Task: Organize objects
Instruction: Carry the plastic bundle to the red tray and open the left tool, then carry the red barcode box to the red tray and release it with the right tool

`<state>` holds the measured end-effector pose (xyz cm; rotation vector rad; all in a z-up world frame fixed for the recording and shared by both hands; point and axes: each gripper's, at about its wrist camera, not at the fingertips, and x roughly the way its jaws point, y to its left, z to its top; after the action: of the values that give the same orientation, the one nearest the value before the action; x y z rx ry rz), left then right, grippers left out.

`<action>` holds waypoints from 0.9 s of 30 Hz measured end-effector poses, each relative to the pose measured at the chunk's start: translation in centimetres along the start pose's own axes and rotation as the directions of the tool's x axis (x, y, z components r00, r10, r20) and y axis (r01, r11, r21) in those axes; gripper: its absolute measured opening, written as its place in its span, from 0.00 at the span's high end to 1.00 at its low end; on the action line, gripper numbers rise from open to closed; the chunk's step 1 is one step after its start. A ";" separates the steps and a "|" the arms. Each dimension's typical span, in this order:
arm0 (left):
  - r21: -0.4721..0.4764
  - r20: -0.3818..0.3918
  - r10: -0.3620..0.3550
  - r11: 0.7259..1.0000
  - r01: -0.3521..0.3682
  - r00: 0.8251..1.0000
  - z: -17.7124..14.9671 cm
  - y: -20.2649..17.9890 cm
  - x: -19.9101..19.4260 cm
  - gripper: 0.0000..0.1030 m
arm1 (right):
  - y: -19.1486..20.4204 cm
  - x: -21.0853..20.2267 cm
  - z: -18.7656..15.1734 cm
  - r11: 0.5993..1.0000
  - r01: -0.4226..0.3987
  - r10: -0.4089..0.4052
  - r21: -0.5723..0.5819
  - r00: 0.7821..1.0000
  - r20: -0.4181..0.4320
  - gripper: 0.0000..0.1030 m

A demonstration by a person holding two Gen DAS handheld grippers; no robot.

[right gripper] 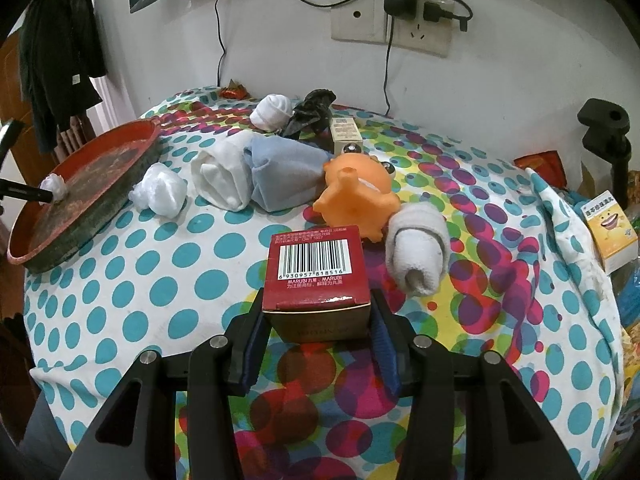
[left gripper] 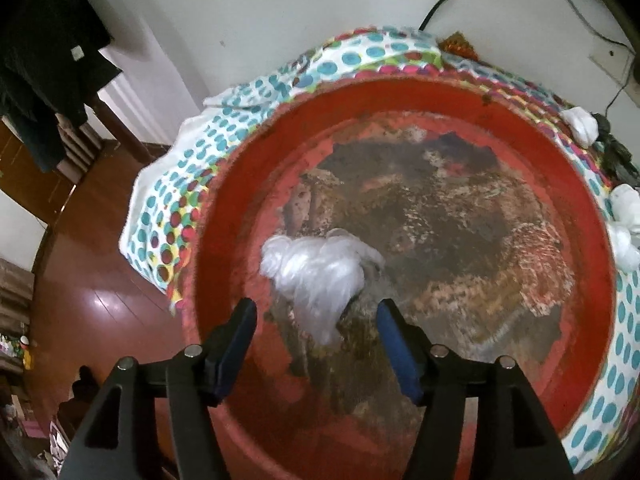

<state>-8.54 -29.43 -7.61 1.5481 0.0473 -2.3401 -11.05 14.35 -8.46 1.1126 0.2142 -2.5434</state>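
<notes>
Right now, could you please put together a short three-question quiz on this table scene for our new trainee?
1. True or false: the left gripper is clamped on the white plastic bag.
2. What does the right gripper hold? A) the orange toy B) the red box C) a rolled sock
3. Fill in: the white plastic bag lies in the red ____.

Key
1. False: its jaws stand open, with the bag just ahead of them in the tray.
2. B: both pads press on the box's sides.
3. tray
</notes>
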 end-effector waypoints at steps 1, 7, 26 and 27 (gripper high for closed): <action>-0.002 0.008 0.001 1.000 -0.001 1.000 -0.2 0.0 -0.5 0.34 | 0.0 0.0 0.0 1.000 0.003 -0.003 -0.002 1.000 0.002 0.56; -0.018 0.060 -0.050 0.999 0.051 0.997 -2.3 0.8 -3.5 0.33 | 0.5 -0.3 0.2 1.000 0.029 -0.029 -0.007 1.000 -0.008 0.56; -0.140 0.154 0.068 0.989 -0.046 0.986 -9.5 5.2 -5.5 0.33 | 17.4 -0.3 9.1 0.965 -0.184 0.187 -0.188 0.982 -0.007 0.56; -0.144 0.154 0.073 0.988 -0.050 0.985 -9.7 5.6 -5.6 0.33 | 18.5 0.3 9.6 0.961 -0.201 0.201 -0.191 0.979 -0.016 0.56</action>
<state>3.67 -31.22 -5.71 1.2757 0.1209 -2.3492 -10.74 -5.54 -2.06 1.0023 0.3210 -2.2915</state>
